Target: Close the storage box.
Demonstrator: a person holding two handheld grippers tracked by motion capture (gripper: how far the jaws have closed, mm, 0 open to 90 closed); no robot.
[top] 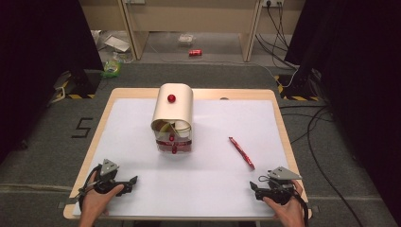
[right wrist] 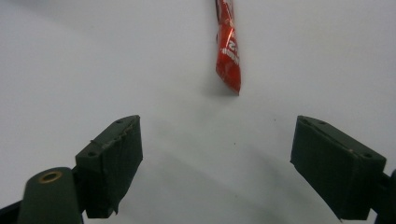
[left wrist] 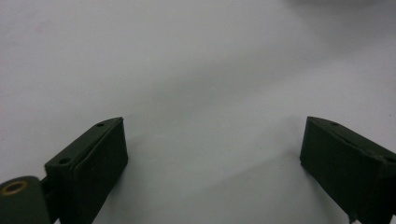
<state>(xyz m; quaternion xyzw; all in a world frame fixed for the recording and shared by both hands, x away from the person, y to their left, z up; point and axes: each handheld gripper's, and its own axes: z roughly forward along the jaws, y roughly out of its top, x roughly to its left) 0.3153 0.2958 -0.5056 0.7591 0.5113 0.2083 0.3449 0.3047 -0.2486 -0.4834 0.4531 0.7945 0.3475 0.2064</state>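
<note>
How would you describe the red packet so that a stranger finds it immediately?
Start at the white sheet covering the table. Right of the cream box, ahead of the right gripper, lies the red packet. It is the sole long, thin, flat thing there, lying loose.

The red sachet (right wrist: 228, 44) looks like glossy, crinkled foil plastic. The white sheet (top: 142, 142) is matt and smooth like paper, over a pale wood desk (top: 105, 111). The bread box (top: 173, 113) has a satin cream shell; both grippers' jaws are matt black
</note>
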